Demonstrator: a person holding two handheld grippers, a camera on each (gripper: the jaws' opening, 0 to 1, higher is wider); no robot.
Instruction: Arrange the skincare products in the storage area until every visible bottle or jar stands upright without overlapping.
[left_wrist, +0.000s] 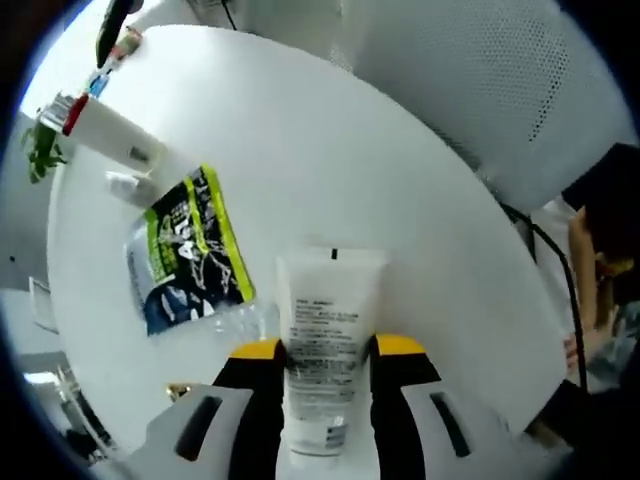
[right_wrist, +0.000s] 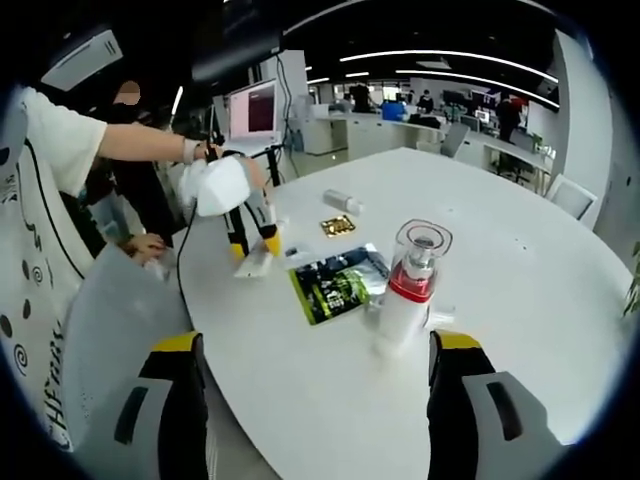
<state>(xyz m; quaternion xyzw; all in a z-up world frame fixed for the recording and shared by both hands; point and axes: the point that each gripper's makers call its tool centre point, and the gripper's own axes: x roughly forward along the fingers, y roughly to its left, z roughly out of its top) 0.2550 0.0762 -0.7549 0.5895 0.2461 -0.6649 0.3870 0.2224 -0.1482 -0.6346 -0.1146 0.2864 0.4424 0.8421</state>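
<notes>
My left gripper (left_wrist: 325, 350) is shut on a white tube (left_wrist: 328, 330) with printed text, which sticks out forward over the round white table (left_wrist: 400, 180). In the right gripper view, a person's hand holds that left gripper (right_wrist: 254, 246) near the table's left edge, with the white tube (right_wrist: 256, 264) down at the tabletop. A white bottle (right_wrist: 408, 290) with a red collar and clear cap stands upright just ahead of my right gripper (right_wrist: 318, 342), whose jaws are open wide. The same bottle (left_wrist: 105, 130) shows far off in the left gripper view.
A green and black sachet (right_wrist: 338, 282) (left_wrist: 185, 250) lies flat between tube and bottle. A gold packet (right_wrist: 337, 226) and a small white container (right_wrist: 342, 201) lie farther back. A person stands at the left by a white mesh chair (right_wrist: 110, 330). Another mesh chair (left_wrist: 500, 80) stands beside the table.
</notes>
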